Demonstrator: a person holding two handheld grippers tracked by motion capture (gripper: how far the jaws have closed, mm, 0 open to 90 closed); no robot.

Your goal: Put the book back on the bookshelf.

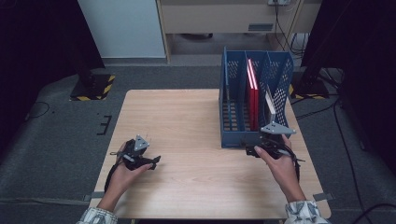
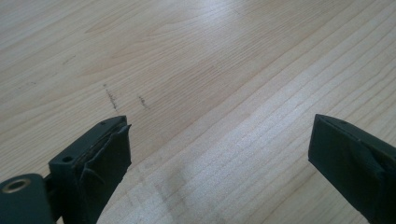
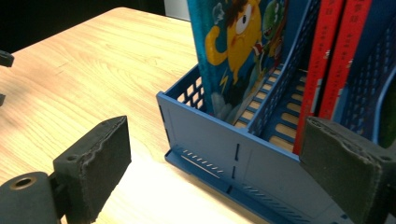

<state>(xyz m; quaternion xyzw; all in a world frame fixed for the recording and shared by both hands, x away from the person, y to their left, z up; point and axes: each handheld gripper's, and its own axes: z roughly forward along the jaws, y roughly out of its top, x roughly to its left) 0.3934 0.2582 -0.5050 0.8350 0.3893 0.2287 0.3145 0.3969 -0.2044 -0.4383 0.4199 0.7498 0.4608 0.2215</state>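
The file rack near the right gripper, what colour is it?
Blue: the file rack is perforated blue plastic, clearest in the right gripper view.

The counter [image 1: 187, 121] is pale wood with fine grain; the file rack [image 1: 232, 139] is blue, its walls perforated; two books [image 1: 252, 100] are red; another book [image 3: 233, 51] shows a yellow cartoon monster on blue; both tongs [image 3: 215, 172] are black.

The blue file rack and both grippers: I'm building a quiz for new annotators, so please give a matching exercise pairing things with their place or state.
Things:
1. red books
2. cartoon book
3. left gripper
4. right gripper

Places or states:
A. open above bare table wood
B. upright in the middle slot of the blue file rack
C. open at the rack's front edge
D. upright in the slot left of the red ones

Pairs: 1-B, 2-D, 3-A, 4-C
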